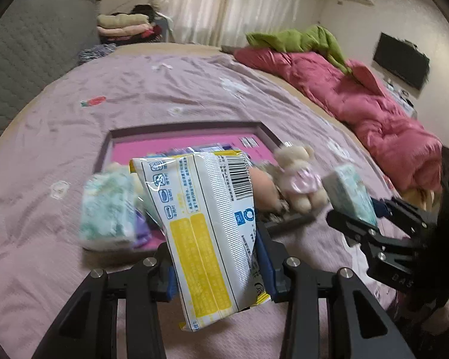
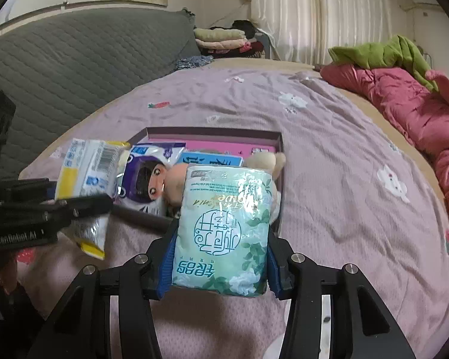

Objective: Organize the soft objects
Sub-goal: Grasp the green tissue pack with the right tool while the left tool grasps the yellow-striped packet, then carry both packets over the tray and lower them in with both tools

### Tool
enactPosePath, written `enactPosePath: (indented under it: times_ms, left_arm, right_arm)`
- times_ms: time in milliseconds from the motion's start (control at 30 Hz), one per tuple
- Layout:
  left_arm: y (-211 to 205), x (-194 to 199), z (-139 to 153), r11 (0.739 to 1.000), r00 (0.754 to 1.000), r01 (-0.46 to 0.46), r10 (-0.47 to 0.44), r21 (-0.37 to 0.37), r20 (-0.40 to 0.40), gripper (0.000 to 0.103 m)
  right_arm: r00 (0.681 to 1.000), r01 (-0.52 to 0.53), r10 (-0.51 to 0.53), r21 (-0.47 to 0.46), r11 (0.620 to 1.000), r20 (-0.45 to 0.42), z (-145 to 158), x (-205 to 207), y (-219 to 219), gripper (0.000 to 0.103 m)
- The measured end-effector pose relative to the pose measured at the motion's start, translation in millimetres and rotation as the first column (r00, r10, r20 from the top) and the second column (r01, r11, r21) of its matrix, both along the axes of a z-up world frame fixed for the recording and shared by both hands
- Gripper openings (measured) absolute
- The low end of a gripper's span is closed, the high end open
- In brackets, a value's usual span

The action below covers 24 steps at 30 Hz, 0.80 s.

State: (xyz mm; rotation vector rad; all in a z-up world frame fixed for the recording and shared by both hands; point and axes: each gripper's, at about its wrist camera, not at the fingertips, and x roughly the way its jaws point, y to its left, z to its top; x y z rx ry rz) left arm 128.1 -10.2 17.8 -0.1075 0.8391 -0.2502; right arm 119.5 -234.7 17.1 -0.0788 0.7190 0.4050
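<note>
Both my grippers held a pack each above the near edge of the bed.

My left gripper (image 1: pixel 218 269) pinched a yellow-and-white pack (image 1: pixel 206 233); my right gripper (image 2: pixel 218 263) pinched a green tissue pack (image 2: pixel 224 227), both clear of the bedsheet (image 2: pixel 344 179). Only the left view showed a second green pack (image 1: pixel 107 209) lying by the box's (image 2: pixel 212 133) near left corner. Only the right view showed the doll (image 2: pixel 155 179) and a purple pack (image 2: pixel 143 155) inside the box. The bed's far half and right side lay open up to the pink quilt (image 1: pixel 359 101).
</note>
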Motion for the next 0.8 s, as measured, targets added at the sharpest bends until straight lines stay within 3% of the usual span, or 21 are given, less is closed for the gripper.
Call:
enactPosePath:
  times_ms: [267, 800]
  left_arm:
    - [15.8, 15.4, -4.0, 0.998, 0.998, -0.061, 0.061, 0.013, -0.010, 0.043]
    - [22.1, 24.8, -1.4, 0.995, 0.995, -0.100, 0.100, 0.002, 0.011, 0.043]
  right_arm:
    - [1.000, 0.013, -0.013, 0.003, 1.000, 0.029, 4.5, 14.1, 8.3, 0.050]
    - [0.997, 0.015, -0.014, -0.014, 1.000, 0.070, 12.3, 33.0, 20.3, 0.050]
